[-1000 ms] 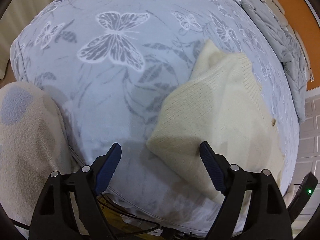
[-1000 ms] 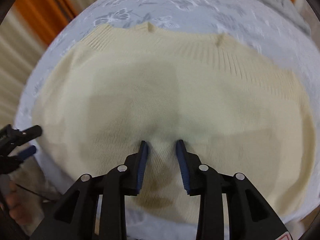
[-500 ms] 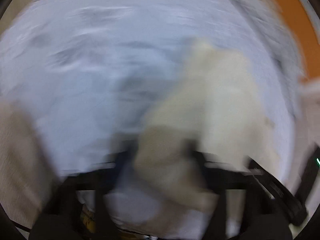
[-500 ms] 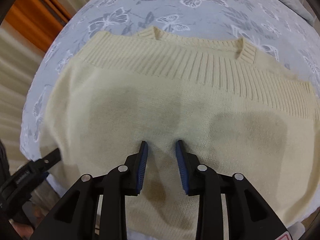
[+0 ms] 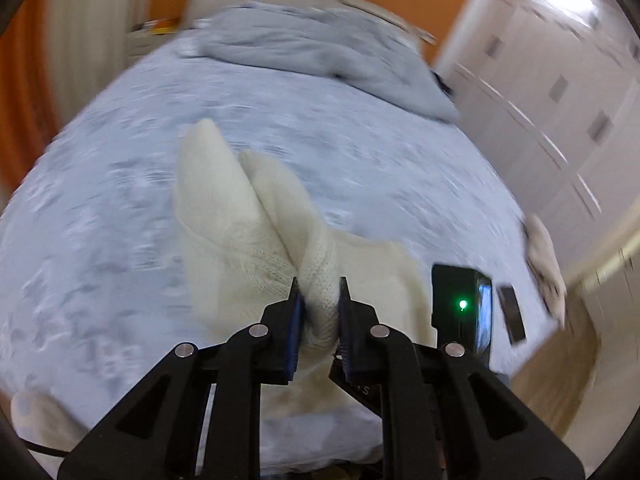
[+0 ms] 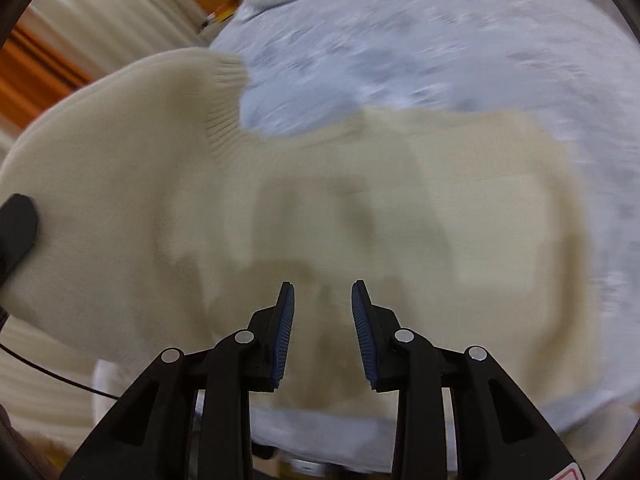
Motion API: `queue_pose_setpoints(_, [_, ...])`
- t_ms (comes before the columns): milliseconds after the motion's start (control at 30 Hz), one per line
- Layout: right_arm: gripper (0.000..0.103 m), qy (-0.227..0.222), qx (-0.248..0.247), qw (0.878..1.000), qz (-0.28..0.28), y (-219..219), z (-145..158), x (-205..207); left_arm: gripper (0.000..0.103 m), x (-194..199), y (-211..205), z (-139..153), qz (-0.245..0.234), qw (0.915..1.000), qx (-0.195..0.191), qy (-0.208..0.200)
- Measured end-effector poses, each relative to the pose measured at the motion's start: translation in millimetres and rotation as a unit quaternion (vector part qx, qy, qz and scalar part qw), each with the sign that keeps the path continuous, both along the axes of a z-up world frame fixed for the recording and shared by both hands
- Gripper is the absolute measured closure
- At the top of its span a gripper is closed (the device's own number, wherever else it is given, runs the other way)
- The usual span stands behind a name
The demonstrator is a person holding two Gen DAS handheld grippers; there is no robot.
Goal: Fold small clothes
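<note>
The left gripper is clamped on a bunched edge of the cream sweater; its jaws have just been closing, with the knit between them. That side stands lifted off the bed, while the rest of the sweater lies flat on the bedspread at the bed's near edge. The right gripper hovers over the flat part, jaws parted, with no fabric visibly pinched.

Judgement: carry the lifted side across in one sweep, keeping the edge taut, and lay it square on the flat half.

A crumpled grey duvet lies at the far end of the bed, well clear. The wardrobe stands beyond the bed's side.
</note>
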State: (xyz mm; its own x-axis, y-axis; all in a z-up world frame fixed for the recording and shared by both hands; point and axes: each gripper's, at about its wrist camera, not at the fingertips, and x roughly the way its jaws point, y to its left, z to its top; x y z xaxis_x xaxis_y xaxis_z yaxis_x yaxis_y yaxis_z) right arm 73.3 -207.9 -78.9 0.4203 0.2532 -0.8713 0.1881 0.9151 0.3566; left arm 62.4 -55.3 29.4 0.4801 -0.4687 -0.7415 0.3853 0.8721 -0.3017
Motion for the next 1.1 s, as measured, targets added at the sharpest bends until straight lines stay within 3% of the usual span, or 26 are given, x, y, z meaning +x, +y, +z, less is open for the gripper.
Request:
queue_pose_setpoints(133, [0.070,0.023,-0.115,0.992,-0.036,-44.2,2.7,-24.0,0.088,-14.7,-60.3,-45.0,-0.044,0.9974,0.046,0.033])
queue_pose_setpoints(200, [0.070,0.028,-0.149,0.987,-0.046,-62.5,2.0,-35.3,0.088,-17.2,-73.1,-69.9,-0.053,0.9948,0.064,0.060])
queue_pose_setpoints(267, [0.070,0.031,-0.153,0.986,-0.053,-75.1,-0.4,-41.4,0.083,-24.4,-79.2,-87.1,-0.054,0.9921,0.089,0.069])
queue_pose_setpoints(333, [0.068,0.031,-0.142,0.987,-0.063,-86.5,-0.9,-49.1,0.077,-34.3,-74.2,-85.3,-0.052,0.9919,0.103,0.054])
queue_pose_setpoints(433, [0.058,0.022,-0.082,0.993,-0.076,-102.1,1.5,-58.6,0.044,-40.0,-67.4,-66.8,-0.064,0.9920,0.105,0.032])
queue_pose_setpoints(500, [0.053,0.018,-0.034,0.996,-0.078,-104.2,2.0,-62.8,0.030,-45.1,-53.9,-52.3,-0.057,0.9919,0.113,0.007])
queue_pose_setpoints(600, [0.044,0.015,0.060,0.995,-0.079,-97.8,2.3,-61.9,0.026,-48.6,-27.7,-44.0,-0.040,0.9913,0.124,-0.018])
queue_pose_setpoints(667, [0.038,0.015,0.112,0.991,-0.077,-92.2,1.3,-58.4,0.026,-47.4,-10.4,-47.3,-0.024,0.9893,0.143,-0.015])
queue_pose_setpoints(767, [0.036,0.032,0.183,0.980,-0.078,-78.4,-7.0,-46.1,0.026,-45.5,10.4,-57.9,0.000,0.9853,0.171,0.001])
queue_pose_setpoints(900, [0.036,0.049,0.179,0.981,-0.055,-48.1,1.6,-26.2,0.026,-43.6,33.8,-65.8,0.029,0.9839,0.175,0.023])
queue_pose_setpoints(1000, [0.024,0.058,0.132,0.990,-0.006,-15.6,7.5,-3.2,0.026,-44.1,42.2,-69.6,0.036,0.9829,0.179,0.024])
queue_pose_setpoints(1067, [0.027,0.071,0.108,0.991,0.017,4.0,-1.3,8.8,0.026,-42.5,43.8,-71.3,0.037,0.9831,0.177,0.028])
queue_pose_setpoints(1100, [0.034,0.072,0.096,0.992,0.027,15.4,-7.4,14.2,0.026,-42.5,43.9,-71.1,0.037,0.9834,0.175,0.030])
